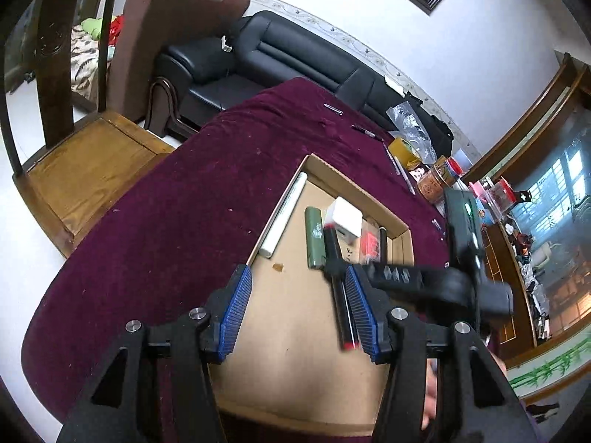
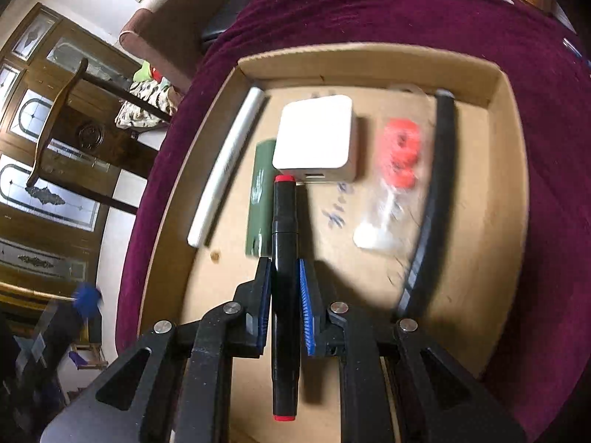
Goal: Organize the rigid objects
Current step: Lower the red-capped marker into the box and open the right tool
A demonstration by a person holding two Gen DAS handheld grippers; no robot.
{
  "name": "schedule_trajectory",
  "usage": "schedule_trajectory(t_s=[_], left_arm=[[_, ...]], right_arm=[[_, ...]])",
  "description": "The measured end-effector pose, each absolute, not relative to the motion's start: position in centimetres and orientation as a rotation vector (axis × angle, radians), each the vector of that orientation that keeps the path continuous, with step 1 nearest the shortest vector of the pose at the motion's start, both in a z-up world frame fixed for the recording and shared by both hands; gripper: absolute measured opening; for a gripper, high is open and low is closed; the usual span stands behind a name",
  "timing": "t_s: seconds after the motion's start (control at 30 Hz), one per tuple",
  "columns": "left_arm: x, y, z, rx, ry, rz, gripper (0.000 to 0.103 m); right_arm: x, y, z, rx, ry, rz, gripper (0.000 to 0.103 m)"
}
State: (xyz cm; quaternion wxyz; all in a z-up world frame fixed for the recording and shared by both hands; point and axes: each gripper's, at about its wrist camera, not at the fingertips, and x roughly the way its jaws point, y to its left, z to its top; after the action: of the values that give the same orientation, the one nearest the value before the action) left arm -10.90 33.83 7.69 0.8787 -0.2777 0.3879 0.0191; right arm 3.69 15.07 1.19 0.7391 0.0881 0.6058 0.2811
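In the cardboard tray (image 2: 369, 62), a white box (image 2: 314, 133); right fingers (image 2: 264, 295) pinch a marker (image 2: 283, 258), left fingers (image 1: 236, 302) spread.

Matt brown cardboard tray (image 2: 508, 184) on napped maroon cloth (image 2: 369, 11); glossy black plastic marker (image 2: 283, 243)

A table under a dark red cloth (image 1: 177, 199) carries everything. A shallow cardboard tray (image 2: 369, 62) lies flat on the cloth near its front edge. Beyond the tray, toward the far edge, a small metal clip (image 1: 333, 109) and a dark pen (image 1: 364, 131) lie on the cloth, apart from each other. At the right end stands a crowded group: a crumpled clear plastic bag (image 1: 408, 125), a yellow box (image 1: 404, 151), and a brown tin (image 1: 432, 184), close together.
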Motion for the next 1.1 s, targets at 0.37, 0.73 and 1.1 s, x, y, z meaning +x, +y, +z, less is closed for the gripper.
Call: schedule_trajectory(t_s=[0.37, 0.73, 1.1], left_arm=[[-12.0, 34.0, 7.7, -0.558, 0.796, 0.048, 0.054], [-13.7, 30.2, 9.1, -0.377, 0.706, 0.182, 0.057], [-14.1, 19.5, 11.1, -0.234, 0.702, -0.039, 0.081]], right_arm=[[5.2, 18.1, 2.3, 0.112, 1.233, 0.547, 0.016], [-2.7, 6.1, 12.4, -0.101, 0.66, 0.34, 0.088], [-4.6, -17.7, 9.7, 0.147, 0.759, 0.018, 0.091]])
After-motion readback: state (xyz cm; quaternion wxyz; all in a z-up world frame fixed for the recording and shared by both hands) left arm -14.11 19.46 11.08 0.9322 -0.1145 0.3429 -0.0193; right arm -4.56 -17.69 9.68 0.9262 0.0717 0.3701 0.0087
